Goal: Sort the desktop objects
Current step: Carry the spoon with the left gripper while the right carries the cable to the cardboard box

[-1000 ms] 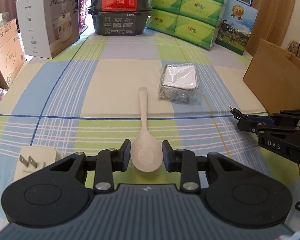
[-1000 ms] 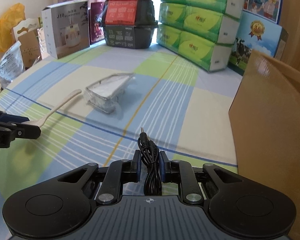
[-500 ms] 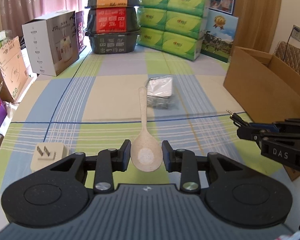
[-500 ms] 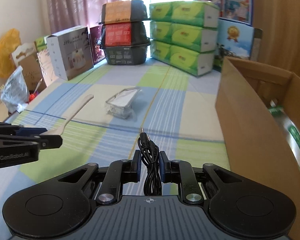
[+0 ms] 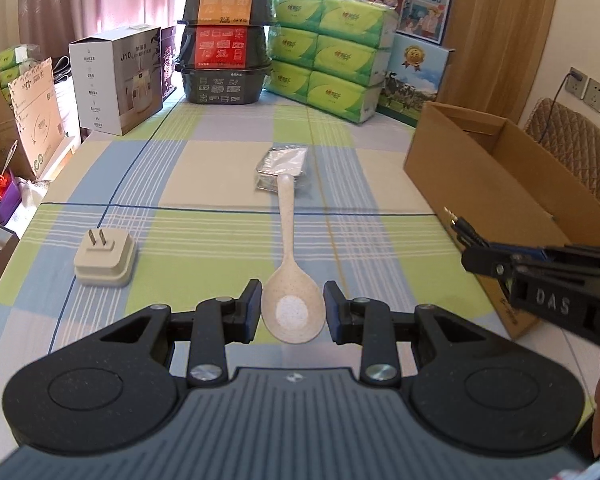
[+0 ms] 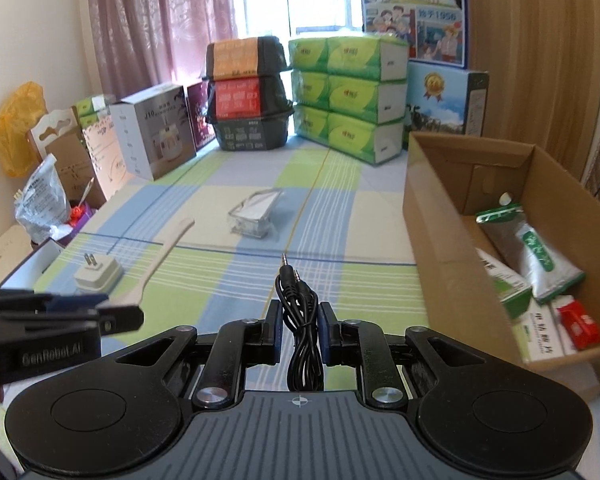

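Left wrist view: speckled spoon (image 5: 290,280) low centre, bowl clamped between left gripper (image 5: 292,312) jaws; light, stiff, smooth, better gripped at handle. Right wrist view: limp audio cable (image 6: 300,320) pinched in right gripper (image 6: 300,330). "DAS", "GenRobot.AI", "J10" box (image 5: 116,84) readable.

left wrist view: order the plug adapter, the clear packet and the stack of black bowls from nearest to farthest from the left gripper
1. Plug adapter, on the cloth just ahead and left of the left gripper.
2. Clear packet, mid-table, straight ahead past the spoon handle.
3. Stack of black bowls, at the far end.
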